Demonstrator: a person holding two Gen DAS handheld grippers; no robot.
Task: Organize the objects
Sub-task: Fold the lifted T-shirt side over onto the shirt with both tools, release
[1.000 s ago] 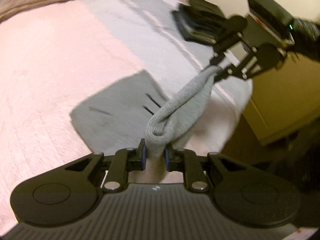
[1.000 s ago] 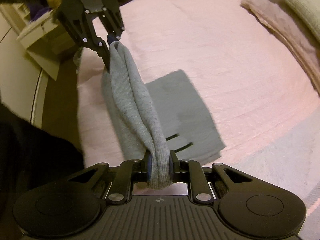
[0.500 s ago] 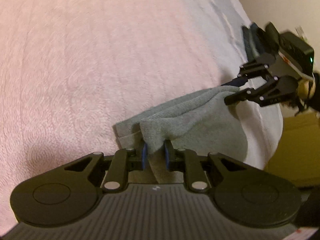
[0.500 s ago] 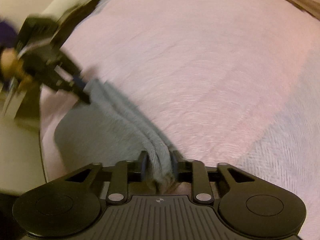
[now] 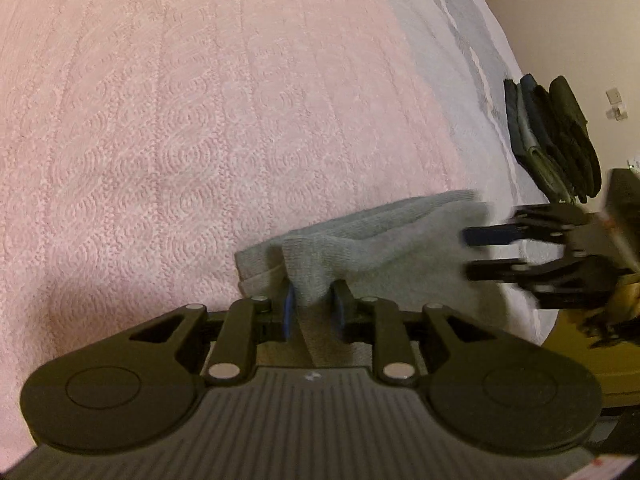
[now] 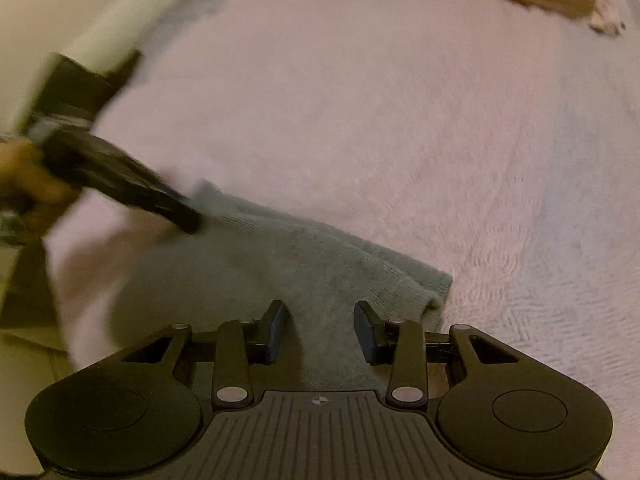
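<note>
The grey sock pair (image 5: 372,248) lies flat on the pink bed cover (image 5: 160,120), at 6 o'clock in both views, probably laid down for folding. The left gripper (image 5: 314,306) pinches one end, low and nearly level. The right gripper (image 6: 320,330) stands wide apart, holding nothing, over the other end.
</note>
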